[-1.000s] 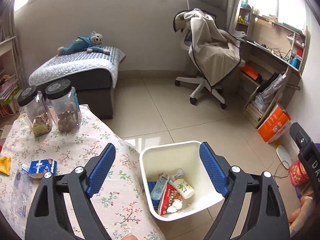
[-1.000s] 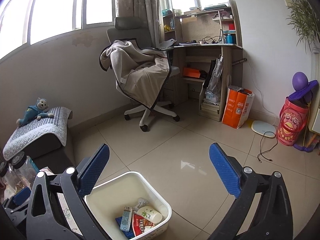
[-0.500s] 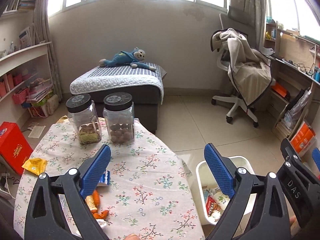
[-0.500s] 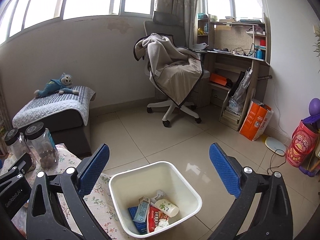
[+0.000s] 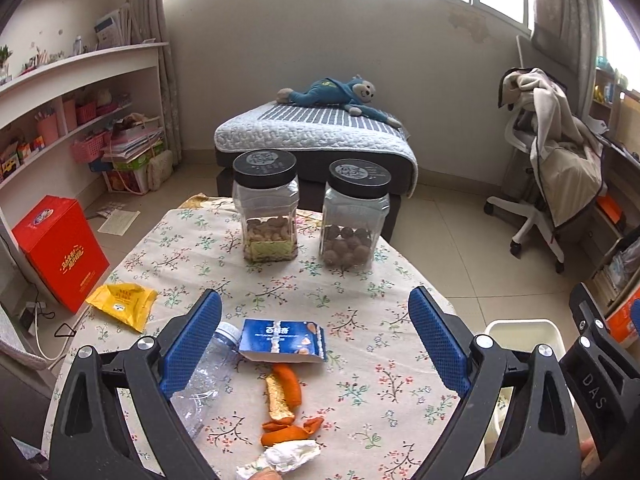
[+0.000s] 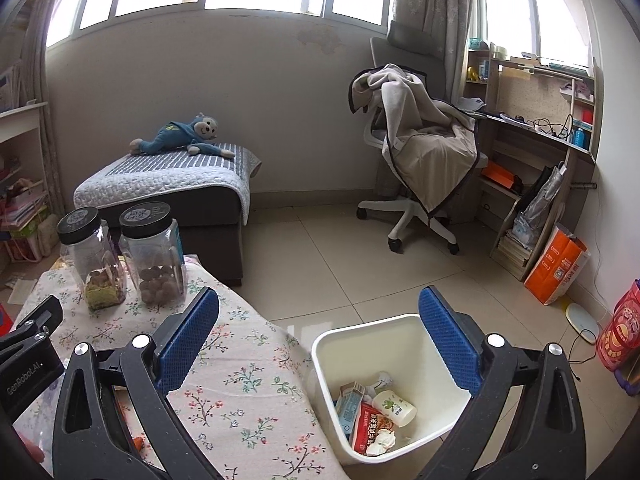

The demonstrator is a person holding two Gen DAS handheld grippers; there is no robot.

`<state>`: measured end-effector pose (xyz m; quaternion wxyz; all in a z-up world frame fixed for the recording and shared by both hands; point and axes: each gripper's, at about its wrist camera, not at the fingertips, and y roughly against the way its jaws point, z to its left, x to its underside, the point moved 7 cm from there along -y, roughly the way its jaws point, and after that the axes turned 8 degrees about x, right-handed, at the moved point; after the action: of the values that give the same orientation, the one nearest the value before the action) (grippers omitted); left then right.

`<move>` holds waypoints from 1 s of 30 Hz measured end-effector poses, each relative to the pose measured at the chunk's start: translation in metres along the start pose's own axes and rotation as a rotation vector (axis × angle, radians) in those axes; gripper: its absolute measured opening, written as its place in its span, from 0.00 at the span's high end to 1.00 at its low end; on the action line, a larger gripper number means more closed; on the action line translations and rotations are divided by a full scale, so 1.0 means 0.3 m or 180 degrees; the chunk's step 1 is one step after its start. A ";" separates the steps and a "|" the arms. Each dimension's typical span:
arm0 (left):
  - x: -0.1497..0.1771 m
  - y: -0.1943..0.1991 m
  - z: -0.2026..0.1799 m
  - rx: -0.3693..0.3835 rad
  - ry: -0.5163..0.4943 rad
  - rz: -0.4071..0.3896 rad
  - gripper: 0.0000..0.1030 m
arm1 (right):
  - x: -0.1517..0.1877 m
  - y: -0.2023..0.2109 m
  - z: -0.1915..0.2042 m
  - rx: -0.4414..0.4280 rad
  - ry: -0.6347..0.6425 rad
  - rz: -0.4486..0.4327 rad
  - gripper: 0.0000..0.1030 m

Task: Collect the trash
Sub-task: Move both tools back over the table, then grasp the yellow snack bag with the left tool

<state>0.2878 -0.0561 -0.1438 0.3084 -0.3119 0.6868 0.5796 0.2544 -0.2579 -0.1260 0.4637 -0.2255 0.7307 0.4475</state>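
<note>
My left gripper (image 5: 316,316) is open and empty above the floral table (image 5: 360,280). Below it lie a blue carton (image 5: 282,340), a crushed clear bottle (image 5: 204,384), orange peels (image 5: 286,400) and a white tissue (image 5: 288,454). A yellow wrapper (image 5: 122,304) lies at the table's left edge. My right gripper (image 6: 320,318) is open and empty above the white bin (image 6: 360,338), which stands on the floor right of the table and holds several pieces of trash (image 6: 374,412). The bin's rim also shows in the left wrist view (image 5: 524,326).
Two black-lidded jars (image 5: 266,204) (image 5: 354,212) stand at the table's far side. A red box (image 5: 60,250) stands on the floor at left. A padded bench with a stuffed monkey (image 5: 332,94), an office chair (image 6: 420,156) and a desk (image 6: 536,128) are beyond.
My left gripper has swung left from over the bin to over the table, bringing the carton, bottle, peels and tissue into view. My right gripper has turned slightly left; the bin now sits between its fingers.
</note>
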 end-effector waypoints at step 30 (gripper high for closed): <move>0.253 -0.468 1.192 -0.0998 0.2010 0.0988 0.11 | 0.236 -0.092 0.555 -0.0983 0.0754 0.0755 0.07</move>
<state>0.3737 0.2733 -0.3376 -0.0612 -0.4107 0.6900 0.5928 0.3210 -0.1220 -0.2289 0.2787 -0.2573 0.7243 0.5758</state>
